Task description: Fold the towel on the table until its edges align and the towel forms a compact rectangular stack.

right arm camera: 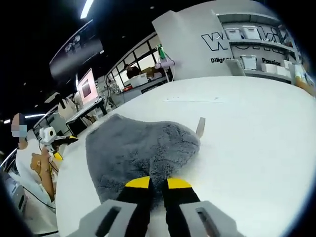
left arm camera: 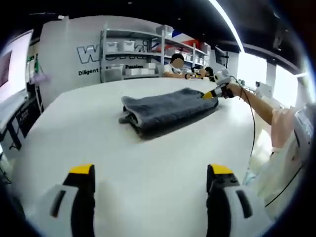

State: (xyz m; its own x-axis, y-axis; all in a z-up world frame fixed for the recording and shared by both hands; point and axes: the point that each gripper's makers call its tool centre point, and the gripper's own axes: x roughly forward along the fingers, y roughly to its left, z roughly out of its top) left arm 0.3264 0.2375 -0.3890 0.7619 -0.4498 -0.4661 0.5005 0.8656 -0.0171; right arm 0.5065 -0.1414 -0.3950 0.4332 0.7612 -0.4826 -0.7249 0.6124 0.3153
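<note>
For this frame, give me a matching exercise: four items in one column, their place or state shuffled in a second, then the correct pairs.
Items
1. left gripper
2. right gripper
3. towel
4. tag

States
A. folded grey heap on the white table
B. jaws nearly closed at the towel's edge
C. sticks out past the towel's rim
D. jaws wide apart over bare tabletop

Pairs: 1-D, 2-B, 3-A, 4-C

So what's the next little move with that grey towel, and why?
Probably lift the right tongs and carry that edge across the towel. They look shut on its edge, it lies partly folded, and the left tongs wait open and apart over the table.
</note>
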